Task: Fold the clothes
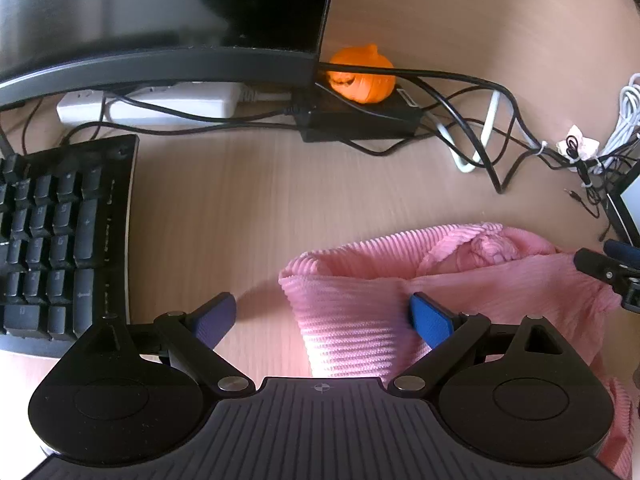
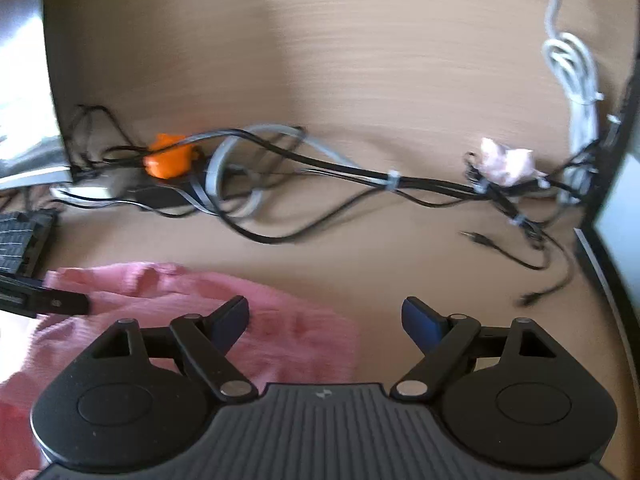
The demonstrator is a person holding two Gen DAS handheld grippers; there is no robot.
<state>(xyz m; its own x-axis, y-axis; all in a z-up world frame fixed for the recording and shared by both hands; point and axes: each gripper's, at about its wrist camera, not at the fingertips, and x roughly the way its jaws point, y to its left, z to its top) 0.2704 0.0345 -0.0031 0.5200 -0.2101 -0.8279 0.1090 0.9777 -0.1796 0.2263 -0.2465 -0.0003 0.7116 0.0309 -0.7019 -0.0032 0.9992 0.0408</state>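
A pink ribbed knit garment (image 1: 360, 300) lies bunched on the wooden desk (image 1: 240, 200). My left gripper (image 1: 324, 316) is open, its jaws spread over the garment's left edge, the right blue pad (image 1: 430, 320) resting against the fabric. The right gripper's finger shows at the right edge of the left wrist view (image 1: 600, 268), over the cloth. In the right wrist view the garment (image 2: 280, 320) lies at lower left, blurred. My right gripper (image 2: 324, 320) is open over its right edge, empty. The left gripper's finger (image 2: 52, 304) shows at the left.
A black keyboard (image 1: 60, 240) lies at left below a monitor (image 1: 160, 20). At the back are a white power strip (image 1: 160, 104), a black adapter (image 1: 360, 124), an orange pumpkin figure (image 1: 362, 74) and tangled cables (image 2: 360, 184). A dark device (image 2: 616, 200) stands at right.
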